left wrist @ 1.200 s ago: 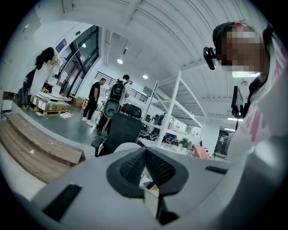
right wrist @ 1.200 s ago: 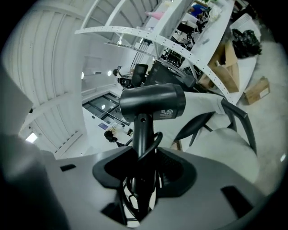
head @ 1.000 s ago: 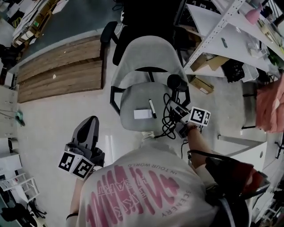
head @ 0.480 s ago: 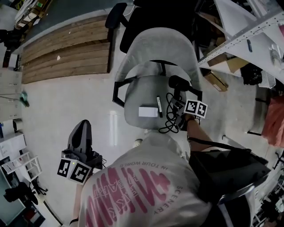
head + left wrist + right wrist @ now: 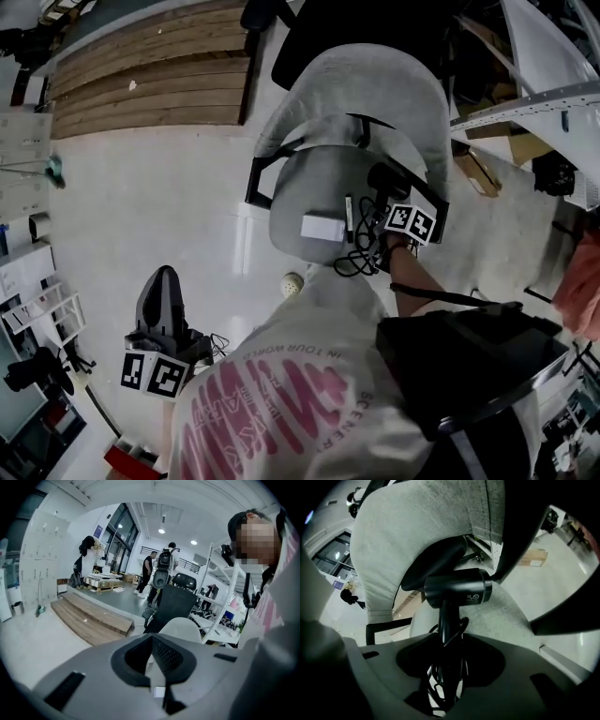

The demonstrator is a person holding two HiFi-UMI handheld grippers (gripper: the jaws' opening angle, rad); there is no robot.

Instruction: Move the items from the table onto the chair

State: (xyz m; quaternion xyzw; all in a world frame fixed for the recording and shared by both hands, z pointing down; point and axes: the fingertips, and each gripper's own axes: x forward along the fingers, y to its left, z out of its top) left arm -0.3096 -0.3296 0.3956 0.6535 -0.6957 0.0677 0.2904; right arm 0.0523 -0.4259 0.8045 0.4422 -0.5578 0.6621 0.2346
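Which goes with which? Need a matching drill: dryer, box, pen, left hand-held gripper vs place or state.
1 dryer
2 box
3 pen
4 left hand-held gripper

A over the floor, empty
B on the seat, dark and slim
C in the right hand-held gripper
D on the seat, white and flat

Pairs: 1-C, 2-D, 3-B, 4-A

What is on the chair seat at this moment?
A white box and a black marker lie on the seat. The right gripper holds a hair dryer above it, cord dangling. Whatever lies beneath them is covered.
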